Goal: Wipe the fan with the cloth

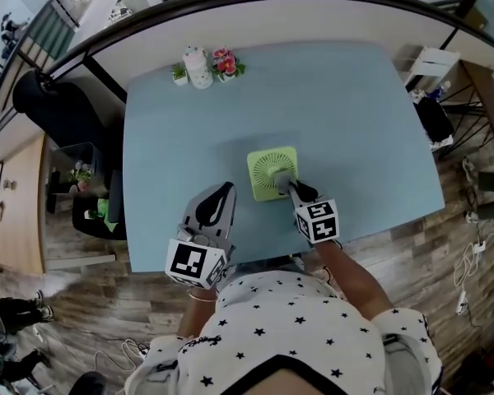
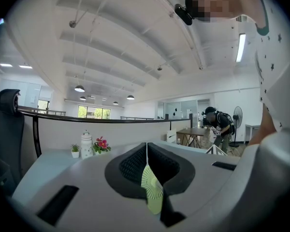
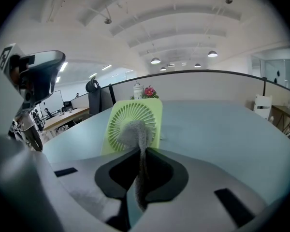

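The green fan (image 1: pixel 272 171) stands near the middle of the blue table (image 1: pixel 337 113). The right gripper (image 1: pixel 294 188) pinches a grey cloth (image 3: pixel 135 132) between its jaws, and the cloth touches the fan's grille. The left gripper (image 1: pixel 226 191) is just left of the fan, with its jaws pressed together and nothing between them.

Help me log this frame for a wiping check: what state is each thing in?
fan: grille toward the head camera, not gripped
cloth: bunched, touching fan's grille
right gripper: shut on cloth
left gripper: shut, empty, apart from fan
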